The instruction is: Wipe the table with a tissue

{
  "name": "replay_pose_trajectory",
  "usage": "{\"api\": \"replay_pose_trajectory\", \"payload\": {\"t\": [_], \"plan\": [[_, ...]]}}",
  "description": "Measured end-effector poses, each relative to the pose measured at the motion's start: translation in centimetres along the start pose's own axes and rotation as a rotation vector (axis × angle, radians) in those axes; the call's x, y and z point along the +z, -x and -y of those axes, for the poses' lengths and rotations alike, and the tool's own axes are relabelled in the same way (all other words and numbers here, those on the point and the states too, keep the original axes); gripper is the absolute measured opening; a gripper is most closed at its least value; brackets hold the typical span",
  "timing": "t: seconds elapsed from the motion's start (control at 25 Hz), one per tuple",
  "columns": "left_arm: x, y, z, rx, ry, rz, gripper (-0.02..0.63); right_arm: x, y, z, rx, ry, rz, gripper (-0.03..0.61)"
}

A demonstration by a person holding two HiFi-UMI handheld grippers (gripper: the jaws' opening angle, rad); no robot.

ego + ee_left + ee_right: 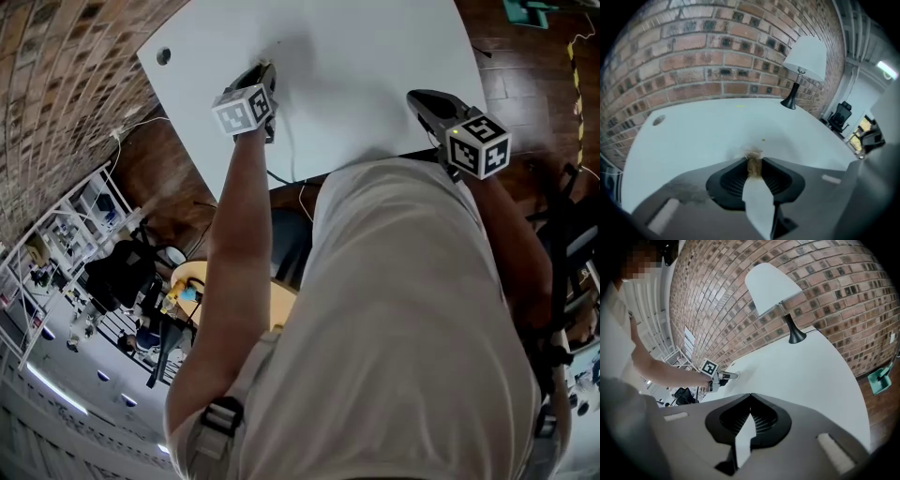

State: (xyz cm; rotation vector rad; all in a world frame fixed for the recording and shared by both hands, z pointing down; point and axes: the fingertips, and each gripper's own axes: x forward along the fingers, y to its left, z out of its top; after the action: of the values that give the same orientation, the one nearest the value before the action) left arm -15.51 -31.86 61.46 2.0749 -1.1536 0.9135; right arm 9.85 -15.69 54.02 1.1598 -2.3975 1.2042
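While the left gripper (753,158) is pointed steeply down at the white table (703,131), its jaws are seen clamped on a crumpled tissue (753,166). The tissue is browned at the tip and pressed onto the tabletop just ahead of them. The right gripper (750,397) is held apart, over the table's near edge, its jaws closed tip to tip with nothing between them. A white-shaded lamp (804,58) is stood near the brick wall (693,47).
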Motion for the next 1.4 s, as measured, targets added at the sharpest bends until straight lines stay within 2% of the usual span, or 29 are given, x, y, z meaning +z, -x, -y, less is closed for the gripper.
{"api": "replay_pose_trajectory", "payload": {"t": [0.12, 0.2, 0.32, 0.4, 0.68, 0.8, 0.96, 1.24, 1.4], "plan": [[-0.2, 2.3, -4.1, 0.161, 0.072, 0.093, 0.107, 0.3, 0.0, 0.0, 0.003, 0.002, 0.008, 0.008], [-0.1, 2.9, -5.9, 0.199, 0.114, 0.125, 0.109, 0.4, 0.4, 0.4, -0.004, 0.004, 0.011, 0.008], [0.9, 2.0, -6.9, 0.173, 0.163, 0.155, 0.109, 0.2, 0.9, 1.0, -0.019, -0.006, 0.013, 0.008], [1.8, 0.8, -6.4, 0.153, 0.156, 0.160, 0.109, 0.2, 1.1, 1.4, -0.025, -0.013, 0.015, 0.008], [4.5, -2.2, 0.6, 0.000, -0.036, 0.129, 0.109, 0.1, 2.4, 1.9, -0.040, -0.027, 0.031, 0.008], [4.8, -3.9, 2.2, -0.047, -0.060, 0.105, 0.109, 0.2, 2.5, 2.1, -0.040, -0.030, 0.032, 0.008], [5.0, -4.2, 3.4, -0.024, -0.132, 0.036, 0.109, 0.5, 2.6, 2.3, -0.037, -0.032, 0.038, 0.008], [4.5, -3.7, 3.0, 0.031, -0.089, 0.026, 0.106, 0.4, 3.5, 3.3, -0.035, -0.043, 0.045, 0.008], [3.8, -3.7, 2.6, 0.041, -0.082, -0.024, 0.101, 0.7, 3.4, 3.5, -0.029, -0.037, 0.046, 0.008]]}}
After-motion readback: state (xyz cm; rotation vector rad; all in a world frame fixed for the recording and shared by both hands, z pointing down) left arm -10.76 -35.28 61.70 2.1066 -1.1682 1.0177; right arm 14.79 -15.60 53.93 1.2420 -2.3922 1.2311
